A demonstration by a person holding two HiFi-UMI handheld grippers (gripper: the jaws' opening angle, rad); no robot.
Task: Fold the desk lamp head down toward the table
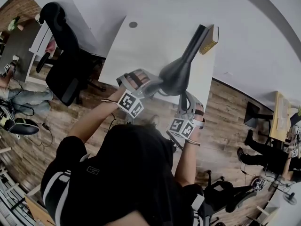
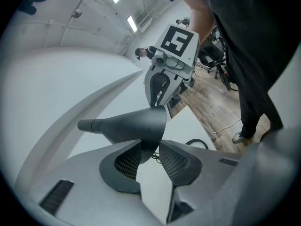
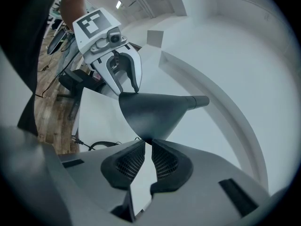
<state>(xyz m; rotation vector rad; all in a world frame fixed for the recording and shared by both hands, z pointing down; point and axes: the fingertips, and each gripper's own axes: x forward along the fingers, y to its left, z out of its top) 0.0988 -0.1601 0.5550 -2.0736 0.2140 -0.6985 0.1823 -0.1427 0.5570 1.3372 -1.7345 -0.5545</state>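
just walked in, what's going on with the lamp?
A person holds a tool in each hand, and both are on the dark cone-shaped lamp head over the white desk. The left tool clamps one side of the shade's rim and the right tool pinches the opposite side. The head is clear of the desk surface, so it is not yet folded down to it.
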